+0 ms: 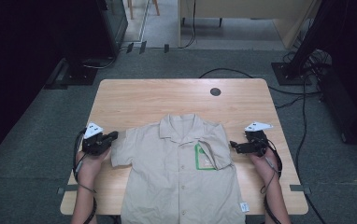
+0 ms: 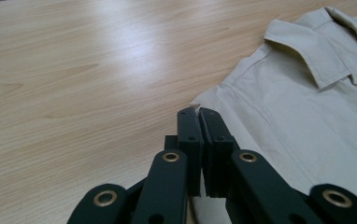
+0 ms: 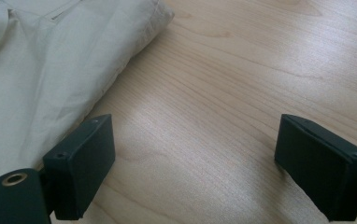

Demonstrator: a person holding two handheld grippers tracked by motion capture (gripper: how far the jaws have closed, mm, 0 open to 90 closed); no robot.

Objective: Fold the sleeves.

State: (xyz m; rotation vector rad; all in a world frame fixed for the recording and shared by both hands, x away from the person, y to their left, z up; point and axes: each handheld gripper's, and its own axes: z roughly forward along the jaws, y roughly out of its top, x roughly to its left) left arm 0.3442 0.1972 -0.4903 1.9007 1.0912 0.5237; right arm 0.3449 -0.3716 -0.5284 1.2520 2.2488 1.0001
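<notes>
A beige short-sleeved shirt (image 1: 176,172) lies face up on the wooden table (image 1: 167,98), collar toward the far side, with a green badge (image 1: 202,158) on its chest. The sleeve at the right of the high view is folded in over the chest. My left gripper (image 1: 115,136) is at the edge of the other sleeve (image 1: 121,149); in the left gripper view its jaws are shut on a sliver of that sleeve's hem (image 2: 196,108). My right gripper (image 1: 233,145) stands open just right of the shirt's folded edge (image 3: 120,60), with bare wood between its fingers (image 3: 81,163).
A dark round hole (image 1: 215,92) sits in the tabletop near the far edge. Cables (image 1: 303,116) run over the grey floor to the right, and dark stands rise at both back corners. Bare wood lies beyond the collar and beside each sleeve.
</notes>
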